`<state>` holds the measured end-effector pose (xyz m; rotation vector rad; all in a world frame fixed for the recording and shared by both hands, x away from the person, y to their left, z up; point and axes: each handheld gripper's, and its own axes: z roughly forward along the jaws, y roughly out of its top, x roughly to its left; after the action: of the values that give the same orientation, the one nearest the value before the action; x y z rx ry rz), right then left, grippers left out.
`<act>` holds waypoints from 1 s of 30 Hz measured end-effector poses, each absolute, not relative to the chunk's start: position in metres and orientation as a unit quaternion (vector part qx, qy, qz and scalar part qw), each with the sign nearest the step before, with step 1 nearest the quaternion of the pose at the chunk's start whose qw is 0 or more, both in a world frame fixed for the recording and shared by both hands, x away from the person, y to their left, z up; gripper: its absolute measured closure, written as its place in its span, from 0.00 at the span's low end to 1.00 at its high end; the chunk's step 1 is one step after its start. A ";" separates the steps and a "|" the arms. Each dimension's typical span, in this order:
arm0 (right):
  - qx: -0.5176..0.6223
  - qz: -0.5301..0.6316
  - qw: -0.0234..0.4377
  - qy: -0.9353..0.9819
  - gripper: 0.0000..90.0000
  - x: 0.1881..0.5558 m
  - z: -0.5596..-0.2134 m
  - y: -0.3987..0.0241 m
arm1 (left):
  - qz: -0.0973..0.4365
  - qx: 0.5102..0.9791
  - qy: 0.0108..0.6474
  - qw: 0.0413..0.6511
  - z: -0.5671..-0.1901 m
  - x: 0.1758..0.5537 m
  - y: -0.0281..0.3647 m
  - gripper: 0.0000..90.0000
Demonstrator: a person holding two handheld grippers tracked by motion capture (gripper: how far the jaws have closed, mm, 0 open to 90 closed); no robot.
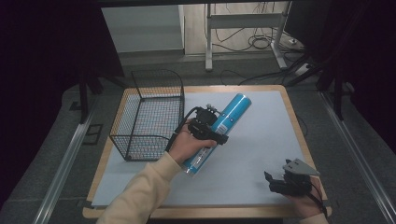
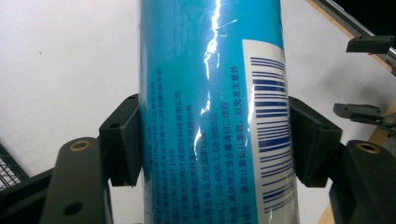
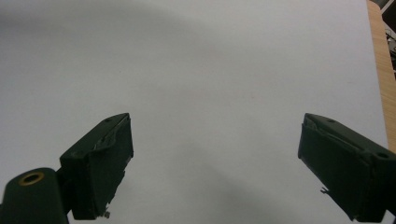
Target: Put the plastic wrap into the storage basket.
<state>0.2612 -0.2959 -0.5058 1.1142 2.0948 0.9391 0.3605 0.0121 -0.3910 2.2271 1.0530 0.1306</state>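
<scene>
— So where did the basket lie from the can at that moment?

— Just to the left of it in the high view. The left tongs (image 1: 211,125) pinched the blue can (image 1: 219,130) across its middle, and the wire basket (image 1: 148,115) stood right beside the hand, its open top facing up.

— And the can's long axis?

— It ran slantwise, one end toward the person and the other toward the far right of the worktop (image 1: 261,140), so it lay across the basket's length rather than along it. In my judgement it would have needed a turn before going in.

— How firm was the grip?

— In the left gripper view both pads pressed the can's sides, beside the barcode (image 2: 271,135).

— The other hand?

— The right tongs (image 1: 275,181) rested near the worktop's near right corner, well apart from the can, spread with nothing between them.

— Counts?

— One can, one basket, two tongs.
</scene>
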 end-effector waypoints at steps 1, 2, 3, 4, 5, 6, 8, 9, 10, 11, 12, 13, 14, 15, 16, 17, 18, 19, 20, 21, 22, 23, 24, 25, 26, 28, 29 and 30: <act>0.418 0.352 0.291 0.786 0.12 0.261 -0.506 -0.296 | 0.050 0.852 0.402 0.331 -0.391 0.361 0.012 0.35; 0.418 0.353 0.290 0.786 0.12 0.261 -0.506 -0.296 | 0.050 0.853 0.402 0.330 -0.390 0.361 0.012 0.35; 0.417 0.353 0.290 0.786 0.12 0.261 -0.506 -0.296 | 0.051 0.854 0.400 0.330 -0.389 0.362 0.011 0.35; 0.417 0.352 0.291 0.786 0.12 0.261 -0.506 -0.296 | 0.051 0.854 0.400 0.329 -0.389 0.362 0.010 0.35; 0.416 0.352 0.291 0.786 0.12 0.261 -0.506 -0.296 | 0.053 0.855 0.399 0.326 -0.388 0.364 0.010 0.35; 0.416 0.351 0.291 0.787 0.12 0.261 -0.506 -0.296 | 0.055 0.857 0.397 0.324 -0.387 0.365 0.009 0.35; 0.416 0.351 0.291 0.787 0.12 0.261 -0.506 -0.296 | 0.056 0.857 0.397 0.324 -0.385 0.368 0.009 0.35; 0.416 0.351 0.291 0.787 0.12 0.261 -0.506 -0.296 | 0.057 0.857 0.396 0.324 -0.383 0.370 0.008 0.35; 0.416 0.351 0.291 0.787 0.12 0.261 -0.506 -0.296 | 0.059 0.857 0.396 0.324 -0.382 0.370 0.008 0.35; 0.417 0.351 0.291 0.786 0.12 0.261 -0.506 -0.296 | 0.060 0.857 0.396 0.325 -0.380 0.372 0.009 0.35; 0.416 0.351 0.291 0.787 0.12 0.261 -0.506 -0.296 | 0.060 0.856 0.397 0.326 -0.379 0.373 0.009 0.35; 0.416 0.351 0.292 0.787 0.12 0.261 -0.506 -0.296 | 0.061 0.856 0.396 0.326 -0.378 0.374 0.009 0.35; 0.417 0.352 0.291 0.786 0.12 0.261 -0.506 -0.296 | 0.061 0.855 0.397 0.328 -0.377 0.375 0.009 0.35; 0.417 0.351 0.290 0.787 0.12 0.262 -0.506 -0.297 | 0.061 0.855 0.398 0.328 -0.375 0.376 0.009 0.35; 0.416 0.351 0.290 0.787 0.12 0.262 -0.506 -0.297 | 0.060 0.856 0.397 0.325 -0.374 0.378 0.010 0.35; 0.416 0.351 0.290 0.787 0.12 0.262 -0.506 -0.297 | 0.061 0.856 0.397 0.325 -0.373 0.379 0.010 0.35; 0.417 0.351 0.290 0.787 0.12 0.261 -0.506 -0.297 | 0.062 0.856 0.398 0.324 -0.372 0.380 0.011 0.35; 0.417 0.351 0.290 0.787 0.12 0.261 -0.506 -0.297 | 0.064 0.856 0.397 0.323 -0.371 0.381 0.011 0.35; 0.416 0.351 0.290 0.787 0.12 0.261 -0.506 -0.297 | 0.067 0.856 0.398 0.323 -0.370 0.382 0.012 0.35; 0.417 0.351 0.290 0.787 0.12 0.261 -0.506 -0.297 | 0.068 0.856 0.398 0.323 -0.369 0.384 0.012 0.35; 0.417 0.351 0.290 0.787 0.12 0.262 -0.506 -0.297 | 0.069 0.855 0.400 0.324 -0.368 0.385 0.013 0.35; 0.417 0.351 0.290 0.787 0.12 0.262 -0.506 -0.297 | 0.069 0.854 0.401 0.325 -0.367 0.386 0.014 0.35; 0.417 0.350 0.290 0.787 0.12 0.262 -0.506 -0.297 | 0.070 0.853 0.401 0.326 -0.367 0.387 0.015 0.35; 0.417 0.350 0.290 0.787 0.12 0.262 -0.506 -0.297 | 0.069 0.853 0.401 0.326 -0.366 0.388 0.015 0.35; 0.416 0.350 0.289 0.788 0.12 0.262 -0.507 -0.297 | 0.068 0.854 0.400 0.325 -0.365 0.390 0.016 0.35; 0.416 0.350 0.289 0.788 0.12 0.262 -0.507 -0.296 | 0.069 0.854 0.400 0.325 -0.364 0.391 0.017 0.35; 0.416 0.350 0.288 0.788 0.12 0.262 -0.507 -0.296 | 0.071 0.854 0.400 0.326 -0.364 0.392 0.017 0.35; 0.416 0.350 0.288 0.788 0.12 0.262 -0.507 -0.296 | 0.070 0.853 0.400 0.327 -0.363 0.393 0.017 0.35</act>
<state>0.2624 -0.2961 -0.5071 1.1107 2.1053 0.9356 0.3934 0.0168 -0.3632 2.2359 1.0483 0.1846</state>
